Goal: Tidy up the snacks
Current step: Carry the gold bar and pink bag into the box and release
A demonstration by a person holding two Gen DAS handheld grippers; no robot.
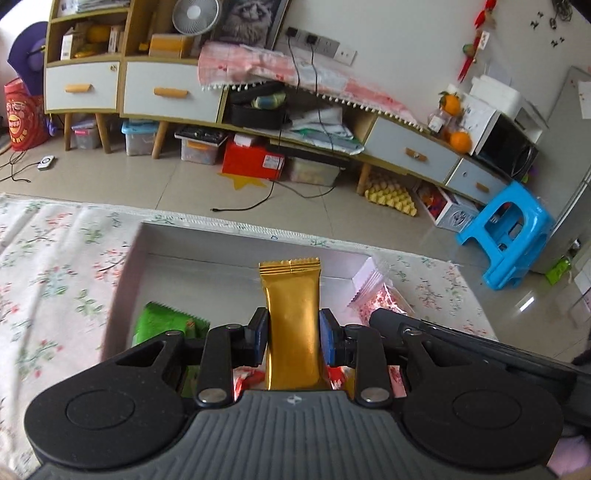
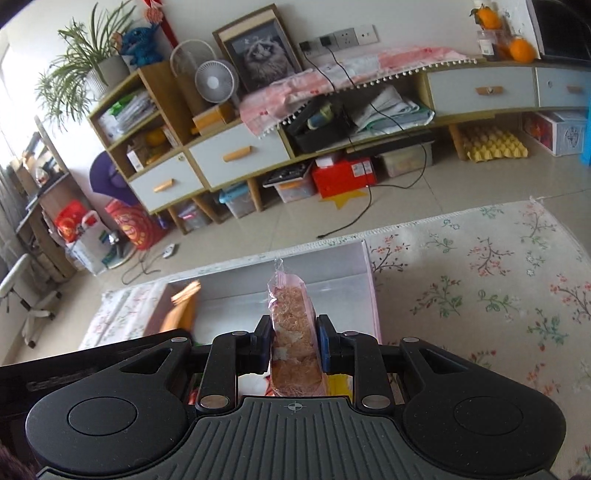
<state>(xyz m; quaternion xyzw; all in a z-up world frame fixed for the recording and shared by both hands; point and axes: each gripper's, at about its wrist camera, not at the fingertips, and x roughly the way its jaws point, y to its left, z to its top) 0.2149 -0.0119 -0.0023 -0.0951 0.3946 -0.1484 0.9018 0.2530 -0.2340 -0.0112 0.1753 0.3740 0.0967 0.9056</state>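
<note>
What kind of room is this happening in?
Most likely a home living room: a long low cabinet with drawers, a framed cat picture leaning on the wall, and a floral tablecloth under the snack box.

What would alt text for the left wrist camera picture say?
A handheld left gripper clamps a gold snack packet upright between its fingers, above a shallow white box on a floral tablecloth. A green packet lies in the box; a cluttered cabinet stands behind.

Tiled floor (image 1: 155,184), white wall (image 1: 399,33); long cabinet (image 1: 162,94) far, blue stool (image 1: 506,232) right, floral cloth (image 2: 480,266) near.
</note>
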